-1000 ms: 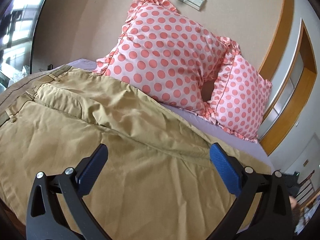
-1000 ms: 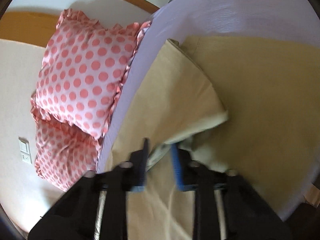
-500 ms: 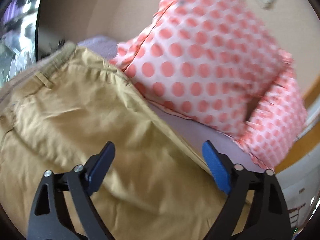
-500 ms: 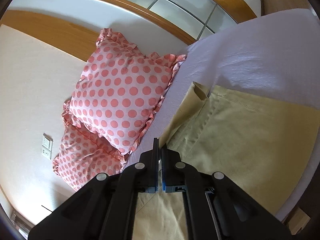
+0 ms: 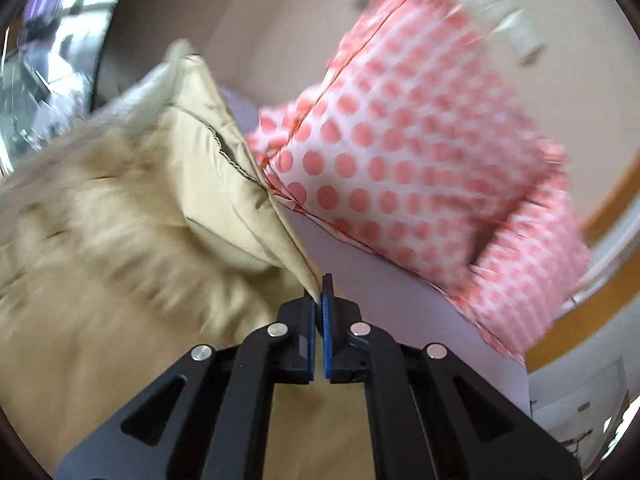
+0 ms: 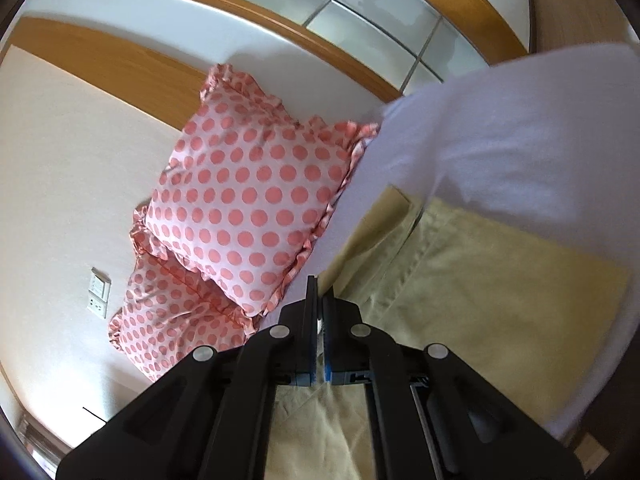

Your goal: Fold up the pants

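Tan pants (image 5: 132, 264) lie on a bed with a pale lilac sheet (image 5: 384, 296). My left gripper (image 5: 319, 300) is shut on the pants' edge and lifts it, so a fold of cloth stands up on the left of the left wrist view. In the right wrist view the pants (image 6: 480, 292) spread out to the right. My right gripper (image 6: 319, 300) is shut on the pants' edge, and the cloth runs under the fingers.
Two pink polka-dot pillows (image 5: 408, 148) lean against the beige wall at the head of the bed; they also show in the right wrist view (image 6: 248, 200). Wall sockets (image 6: 98, 292) sit on that wall. A wood-framed glass panel (image 6: 360, 12) stands beyond the bed.
My left gripper was open above the pants; it has shut on their edge and lifted it. My right gripper stays shut on the cloth and has risen a little.
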{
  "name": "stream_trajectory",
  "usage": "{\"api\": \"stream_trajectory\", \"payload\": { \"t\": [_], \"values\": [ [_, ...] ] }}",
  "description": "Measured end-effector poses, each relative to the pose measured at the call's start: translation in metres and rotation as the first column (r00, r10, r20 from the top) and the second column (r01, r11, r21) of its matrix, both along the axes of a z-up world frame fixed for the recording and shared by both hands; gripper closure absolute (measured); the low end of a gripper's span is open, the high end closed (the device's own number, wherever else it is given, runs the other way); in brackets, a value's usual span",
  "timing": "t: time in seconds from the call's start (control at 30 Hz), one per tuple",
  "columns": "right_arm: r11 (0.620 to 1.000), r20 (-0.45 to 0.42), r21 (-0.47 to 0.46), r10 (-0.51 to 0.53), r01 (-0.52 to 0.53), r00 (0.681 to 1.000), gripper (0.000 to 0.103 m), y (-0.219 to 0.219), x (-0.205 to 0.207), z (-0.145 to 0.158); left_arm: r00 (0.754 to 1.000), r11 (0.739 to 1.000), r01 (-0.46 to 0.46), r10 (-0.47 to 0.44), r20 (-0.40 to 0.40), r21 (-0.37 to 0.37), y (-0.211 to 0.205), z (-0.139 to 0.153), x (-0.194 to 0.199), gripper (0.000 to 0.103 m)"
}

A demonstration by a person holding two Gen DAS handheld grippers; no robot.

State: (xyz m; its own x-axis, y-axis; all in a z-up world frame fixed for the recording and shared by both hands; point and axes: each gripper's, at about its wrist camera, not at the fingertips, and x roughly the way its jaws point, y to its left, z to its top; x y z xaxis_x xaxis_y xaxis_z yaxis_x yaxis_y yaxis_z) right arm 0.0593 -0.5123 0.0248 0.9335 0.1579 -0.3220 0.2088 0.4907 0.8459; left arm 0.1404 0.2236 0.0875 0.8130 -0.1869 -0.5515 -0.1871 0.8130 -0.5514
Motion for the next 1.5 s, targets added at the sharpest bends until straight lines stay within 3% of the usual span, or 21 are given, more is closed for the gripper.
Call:
{"api": "stream_trajectory", "payload": {
  "t": [0.13, 0.3, 0.53, 0.8, 1.17, 1.23, 1.27, 1.3, 1.37, 1.5],
  "values": [
    [1.000, -0.030, -0.013, -0.015, 0.014, 0.999, 0.101, -0.006, -0.015, -0.004, 1.000, 1.000, -0.010, 0.009, 0.011, 0.021, -0.001, -0.010, -0.098, 0.100],
    [1.000, -0.104, -0.006, -0.025, 0.025, 0.994, 0.101, -0.009, -0.025, -0.023, 0.998, 0.999, -0.039, 0.039, -0.050, 0.009, -0.005, -0.053, -0.152, 0.101],
    [0.999, -0.137, -0.010, -0.043, 0.042, 0.990, 0.101, -0.013, -0.040, -0.030, 0.998, 0.999, -0.044, 0.045, -0.040, 0.016, -0.007, -0.070, -0.168, 0.101],
    [0.998, -0.161, -0.012, -0.067, 0.066, 0.985, 0.101, -0.013, -0.052, -0.031, 0.999, 0.999, -0.023, 0.022, -0.032, -0.041, 0.000, -0.079, -0.171, 0.101],
    [0.994, -0.255, -0.052, -0.104, 0.094, 0.961, 0.100, -0.007, -0.077, -0.043, 0.999, 1.000, 0.018, -0.019, -0.041, -0.019, 0.002, -0.085, -0.174, 0.101],
    [0.990, -0.271, -0.060, -0.137, 0.126, 0.953, 0.080, -0.011, -0.081, -0.042, 0.999, 1.000, 0.028, -0.028, -0.036, -0.014, 0.001, -0.085, -0.175, 0.099],
    [0.986, -0.281, -0.068, -0.167, 0.154, 0.945, 0.060, -0.013, -0.084, -0.041, 0.999, 0.999, 0.036, -0.037, -0.029, -0.016, 0.000, -0.085, -0.177, 0.099],
    [0.980, -0.259, -0.069, -0.197, 0.186, 0.945, 0.050, -0.018, -0.088, -0.039, 0.999, 0.999, 0.041, -0.042, -0.021, -0.018, 0.000, -0.085, -0.179, 0.098],
    [0.965, -0.269, -0.121, -0.256, 0.231, 0.929, 0.048, -0.024, -0.088, -0.035, 0.999, 0.998, 0.053, -0.053, 0.001, -0.016, 0.000, -0.084, -0.184, 0.097],
    [0.960, -0.253, -0.183, -0.255, 0.212, 0.933, 0.052, -0.027, -0.076, -0.037, 0.997, 0.998, 0.066, -0.065, 0.042, -0.022, 0.004, -0.080, -0.197, 0.095]
  ]
}}
